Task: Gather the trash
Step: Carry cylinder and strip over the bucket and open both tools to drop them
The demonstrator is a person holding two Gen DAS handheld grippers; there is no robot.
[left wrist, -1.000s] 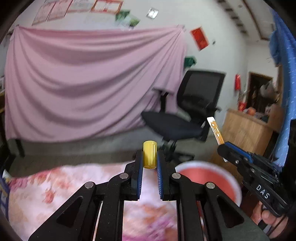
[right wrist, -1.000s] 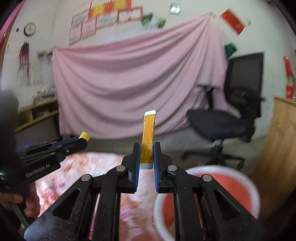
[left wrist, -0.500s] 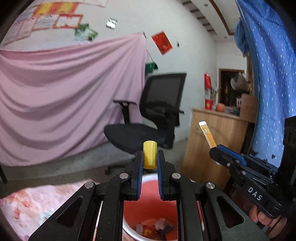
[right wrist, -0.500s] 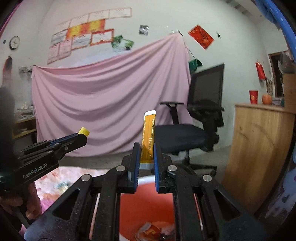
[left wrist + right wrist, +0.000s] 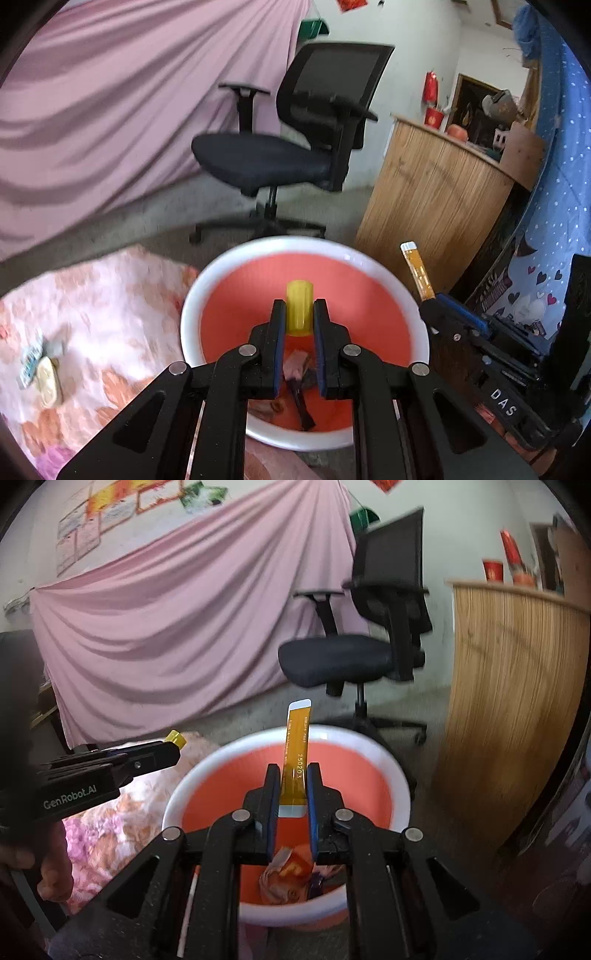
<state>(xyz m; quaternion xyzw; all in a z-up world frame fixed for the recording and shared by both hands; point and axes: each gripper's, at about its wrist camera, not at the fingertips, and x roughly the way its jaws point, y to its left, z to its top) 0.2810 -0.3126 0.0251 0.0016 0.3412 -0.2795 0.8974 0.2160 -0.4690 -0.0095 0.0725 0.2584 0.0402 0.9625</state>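
My left gripper [image 5: 299, 314] is shut on a small yellow cylinder [image 5: 300, 308] and holds it above the orange bin with a white rim [image 5: 258, 251]. My right gripper [image 5: 290, 786] is shut on a flat orange strip [image 5: 297, 753] and holds it upright over the same bin [image 5: 229, 753]. The bin holds several scraps of trash [image 5: 295, 373], also seen in the right wrist view [image 5: 288, 875]. The right gripper with its strip [image 5: 417, 273] shows at the bin's right edge in the left view; the left gripper with the yellow piece [image 5: 175, 738] shows left of the bin in the right view.
A pink floral cloth [image 5: 92, 314] lies left of the bin with small bits of litter [image 5: 42, 373] on it. A black office chair [image 5: 295, 147] stands behind the bin. A wooden counter [image 5: 436, 192] is at the right. A pink drape [image 5: 166, 627] hangs at the back.
Both grippers have tipped downward and moved over the bin, each still holding its piece. The bin's inside has come fully into view.
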